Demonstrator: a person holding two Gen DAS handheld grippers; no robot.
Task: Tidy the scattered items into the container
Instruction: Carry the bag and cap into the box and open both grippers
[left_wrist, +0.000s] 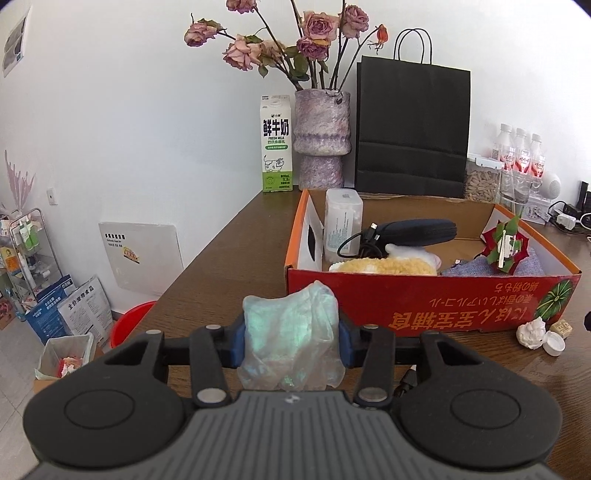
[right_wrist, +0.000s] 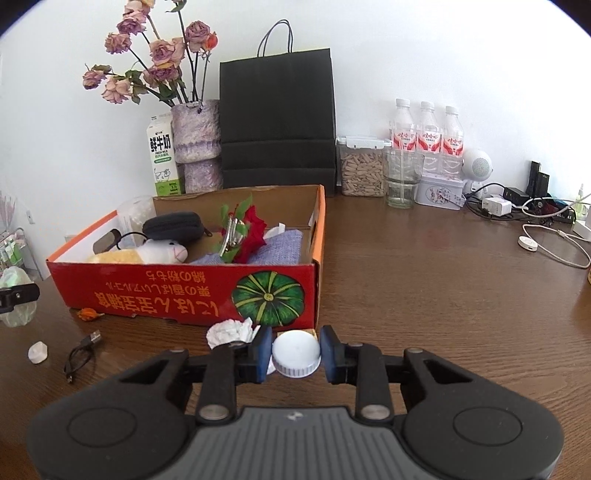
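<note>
My left gripper (left_wrist: 291, 341) is shut on a crumpled clear plastic bag (left_wrist: 291, 332), held in front of the red cardboard box (left_wrist: 406, 299); the bag also shows at the far left in the right wrist view (right_wrist: 14, 291). My right gripper (right_wrist: 295, 354) has its blue pads around a white bottle cap (right_wrist: 296, 352) on the table, close against its sides. A white crumpled paper (right_wrist: 229, 332) lies just left of the cap, by the box front (right_wrist: 184, 291). The box holds a plush toy (right_wrist: 147, 254), a black case (right_wrist: 173, 226), a red flower (right_wrist: 251, 232) and a purple cloth (right_wrist: 273, 251).
On the table in front of the box lie a black USB cable (right_wrist: 81, 350), a small white lump (right_wrist: 37, 352) and an orange scrap (right_wrist: 88, 314). Behind stand a vase (right_wrist: 195, 144), milk carton (right_wrist: 160, 158), black bag (right_wrist: 277, 122), seed jar (right_wrist: 362, 166), glass (right_wrist: 402, 181), bottles (right_wrist: 428, 136) and chargers (right_wrist: 517, 203).
</note>
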